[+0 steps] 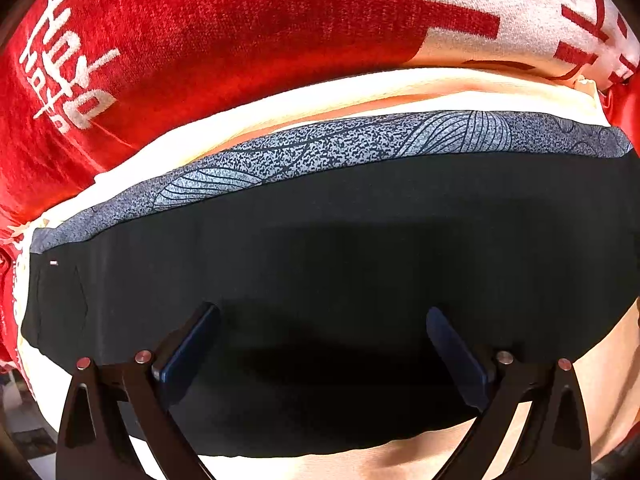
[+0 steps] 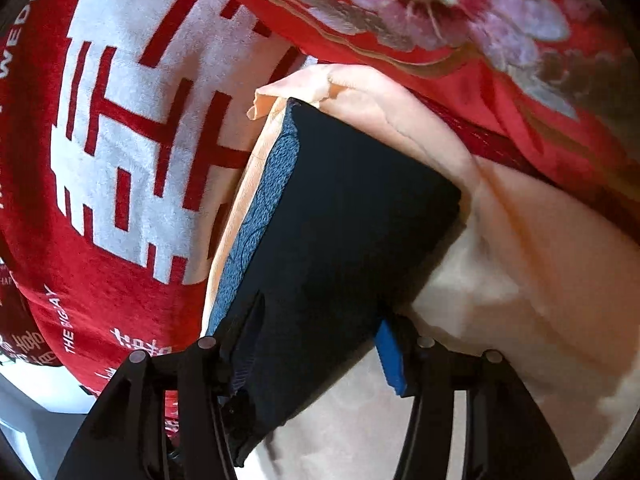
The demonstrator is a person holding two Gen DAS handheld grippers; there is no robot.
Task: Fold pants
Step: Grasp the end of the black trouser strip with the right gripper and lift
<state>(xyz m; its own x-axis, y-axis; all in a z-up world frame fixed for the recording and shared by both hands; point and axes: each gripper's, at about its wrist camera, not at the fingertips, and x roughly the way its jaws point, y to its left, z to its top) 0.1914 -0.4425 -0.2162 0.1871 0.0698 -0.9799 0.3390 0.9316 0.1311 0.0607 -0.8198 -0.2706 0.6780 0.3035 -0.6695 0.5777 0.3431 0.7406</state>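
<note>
The black pants (image 1: pixel 320 248) lie folded in a flat oblong on a cream sheet (image 1: pixel 280 100), with a grey patterned band (image 1: pixel 320 144) along their far edge. My left gripper (image 1: pixel 324 324) hovers over the near half of the fold, pointing steeply down, its jaws wide open and nothing between the pads. In the right wrist view the same folded pants (image 2: pixel 344 200) run away from me, and their near end sits between the fingers of my right gripper (image 2: pixel 320 312). The jaws straddle that end, the blue pad (image 2: pixel 390 360) showing bare beside the fabric edge.
A red blanket with large white characters (image 1: pixel 200 40) lies beyond the sheet and on the left in the right wrist view (image 2: pixel 120 140). A red floral quilt (image 2: pixel 460 20) is bunched at the top right. Cream sheet (image 2: pixel 520 260) spreads to the right of the pants.
</note>
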